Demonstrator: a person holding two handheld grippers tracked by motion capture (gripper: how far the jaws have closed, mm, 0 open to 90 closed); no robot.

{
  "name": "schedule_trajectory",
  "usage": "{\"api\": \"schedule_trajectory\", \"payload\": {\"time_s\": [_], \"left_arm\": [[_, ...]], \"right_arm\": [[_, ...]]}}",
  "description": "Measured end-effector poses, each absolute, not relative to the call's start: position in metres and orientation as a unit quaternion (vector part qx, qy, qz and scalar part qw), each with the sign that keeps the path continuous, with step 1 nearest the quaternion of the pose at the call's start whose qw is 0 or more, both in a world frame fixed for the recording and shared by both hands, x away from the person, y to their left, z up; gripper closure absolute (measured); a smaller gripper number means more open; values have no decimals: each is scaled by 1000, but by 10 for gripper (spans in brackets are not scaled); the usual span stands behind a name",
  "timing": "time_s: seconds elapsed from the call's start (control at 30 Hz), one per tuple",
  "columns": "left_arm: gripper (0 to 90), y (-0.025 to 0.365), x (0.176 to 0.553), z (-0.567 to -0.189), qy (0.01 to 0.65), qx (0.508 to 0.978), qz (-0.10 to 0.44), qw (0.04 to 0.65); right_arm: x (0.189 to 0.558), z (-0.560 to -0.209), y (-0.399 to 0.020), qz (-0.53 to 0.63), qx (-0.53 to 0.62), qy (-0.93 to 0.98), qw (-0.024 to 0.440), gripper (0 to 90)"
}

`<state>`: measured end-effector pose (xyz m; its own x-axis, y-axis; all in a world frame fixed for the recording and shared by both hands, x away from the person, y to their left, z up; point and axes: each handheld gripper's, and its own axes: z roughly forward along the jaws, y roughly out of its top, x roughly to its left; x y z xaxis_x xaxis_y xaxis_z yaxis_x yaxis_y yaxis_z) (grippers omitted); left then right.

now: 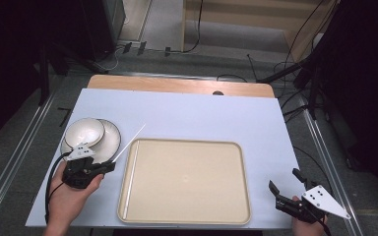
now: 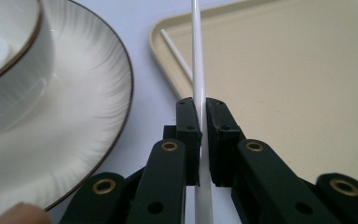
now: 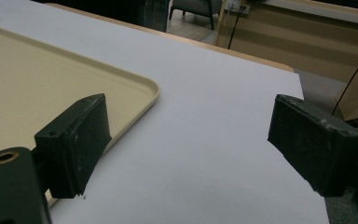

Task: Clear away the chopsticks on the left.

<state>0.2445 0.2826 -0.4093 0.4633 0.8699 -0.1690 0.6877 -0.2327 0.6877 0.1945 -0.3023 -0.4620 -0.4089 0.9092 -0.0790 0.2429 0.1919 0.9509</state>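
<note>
The left gripper (image 1: 109,166), held in the person's left hand (image 1: 71,196) at the near left of the table (image 1: 202,115), is clamped on a thin white chopstick (image 1: 130,141); in the left gripper view the two black jaws press flat against the stick from both sides, and the chopstick (image 2: 198,56) runs straight up from between them toward the far side. From the high view the stick slants from the jaws up and to the right, its far tip lying over the white table cover just beyond the far left corner of the beige tray (image 1: 226,216). A second white chopstick (image 2: 177,58) lies inside the tray along its left rim, well visible in the left gripper view just right of the tray's edge (image 2: 161,60). Left of the held stick sits a white plate (image 1: 113,140) with a thin dark rim, and a white bowl (image 1: 84,132) rests on it; the left gripper sits just at the near edge of that plate. In the left gripper view the plate (image 2: 74,140) is at the left side with the bowl (image 2: 9,51) on top. The right gripper (image 1: 288,184) rests at the near right corner of the table, well apart from the tray's right rim, its jaws spread wide with nothing between them; the right gripper view shows bare table cover between the two pads (image 3: 77,140) and the tray's corner (image 3: 151,93) to the left
</note>
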Motion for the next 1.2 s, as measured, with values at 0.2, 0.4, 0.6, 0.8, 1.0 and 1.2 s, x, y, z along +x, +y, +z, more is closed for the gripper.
{"api": "schedule_trajectory", "payload": {"time_s": [0.2, 0.4, 0.6, 0.8, 1.0, 1.2], "left_arm": [[854, 267, 242, -411, 487, 785, 105, 367], [854, 253, 240, -414, 482, 788, 101, 371], [854, 237, 238, -417, 472, 793, 91, 373], [854, 220, 236, -421, 470, 795, 80, 375], [854, 207, 236, -427, 468, 799, 71, 371], [854, 192, 234, -436, 466, 803, 66, 365]], "right_arm": [[194, -461, -302, 481, 416, 689, 348, 130], [194, -461, -302, 482, 411, 690, 351, 130], [194, -461, -301, 482, 410, 691, 350, 130], [193, -461, -301, 482, 410, 691, 350, 130], [194, -461, -302, 482, 409, 691, 350, 130], [194, -461, -301, 481, 409, 692, 350, 130]]}}
